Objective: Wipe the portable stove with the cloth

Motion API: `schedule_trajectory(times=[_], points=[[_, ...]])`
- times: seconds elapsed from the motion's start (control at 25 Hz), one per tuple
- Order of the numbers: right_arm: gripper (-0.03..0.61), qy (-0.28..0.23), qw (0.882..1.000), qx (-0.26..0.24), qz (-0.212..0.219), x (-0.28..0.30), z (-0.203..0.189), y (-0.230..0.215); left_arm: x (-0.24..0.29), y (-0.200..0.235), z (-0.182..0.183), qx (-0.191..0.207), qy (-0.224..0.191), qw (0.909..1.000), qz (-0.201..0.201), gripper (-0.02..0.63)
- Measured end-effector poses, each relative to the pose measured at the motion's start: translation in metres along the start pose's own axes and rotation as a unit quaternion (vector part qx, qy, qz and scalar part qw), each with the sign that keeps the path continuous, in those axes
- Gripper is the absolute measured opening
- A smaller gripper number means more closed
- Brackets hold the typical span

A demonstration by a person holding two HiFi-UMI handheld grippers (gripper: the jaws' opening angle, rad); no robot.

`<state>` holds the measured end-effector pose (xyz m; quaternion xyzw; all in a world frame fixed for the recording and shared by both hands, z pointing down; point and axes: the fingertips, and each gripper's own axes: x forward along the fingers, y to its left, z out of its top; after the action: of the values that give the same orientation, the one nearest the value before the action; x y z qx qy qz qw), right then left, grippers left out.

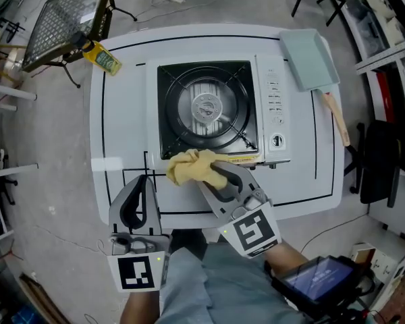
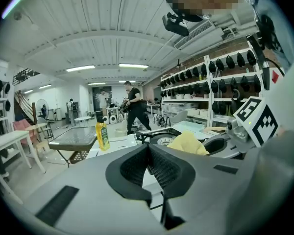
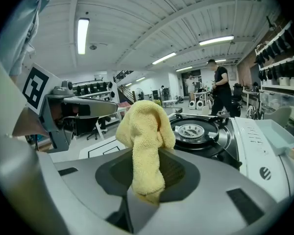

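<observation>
The white portable stove (image 1: 273, 106) with a black burner (image 1: 206, 106) sits mid-table. A yellow cloth (image 1: 189, 166) is bunched at the stove's near left corner, pinched in my right gripper (image 1: 216, 173), which is shut on it. In the right gripper view the cloth (image 3: 144, 141) hangs up out of the closed jaws, with the burner (image 3: 198, 131) just beyond. My left gripper (image 1: 144, 181) rests shut and empty over the table's near edge, left of the cloth; in its own view the jaws meet at the left gripper (image 2: 148, 148), the cloth (image 2: 186, 143) to the right.
A yellow bottle (image 1: 102, 58) lies at the table's far left corner. A pale green dustpan (image 1: 309, 59) with a wooden handle lies right of the stove. A mesh rack (image 1: 64, 19) stands off the table's far left. People stand far off in the room.
</observation>
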<state>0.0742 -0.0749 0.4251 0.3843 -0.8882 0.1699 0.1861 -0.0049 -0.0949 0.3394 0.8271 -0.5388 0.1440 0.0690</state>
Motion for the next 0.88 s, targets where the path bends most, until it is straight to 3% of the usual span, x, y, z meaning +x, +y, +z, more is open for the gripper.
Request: schedule_trajectory(times=[0.28,0.48,0.64,0.88], points=[[0.124,-0.003,1.0,0.008,-0.02,-0.023,-0.01,-0.022,0.008,-0.029,0.0,0.006,0.014,0.9997,-0.018,0.018],[0.124,-0.003,0.999,0.008,-0.035,-0.04,-0.017,-0.039,0.018,-0.051,0.013,0.019,-0.004,0.9991,-0.038,0.018],[0.124,-0.007,0.999,0.016,-0.049,-0.054,-0.022,-0.052,0.018,-0.065,-0.001,0.017,0.034,0.9984,-0.041,0.018],[0.124,-0.01,0.996,0.05,-0.071,-0.079,-0.032,-0.071,0.026,-0.093,0.004,0.027,0.037,0.9972,-0.058,0.018]])
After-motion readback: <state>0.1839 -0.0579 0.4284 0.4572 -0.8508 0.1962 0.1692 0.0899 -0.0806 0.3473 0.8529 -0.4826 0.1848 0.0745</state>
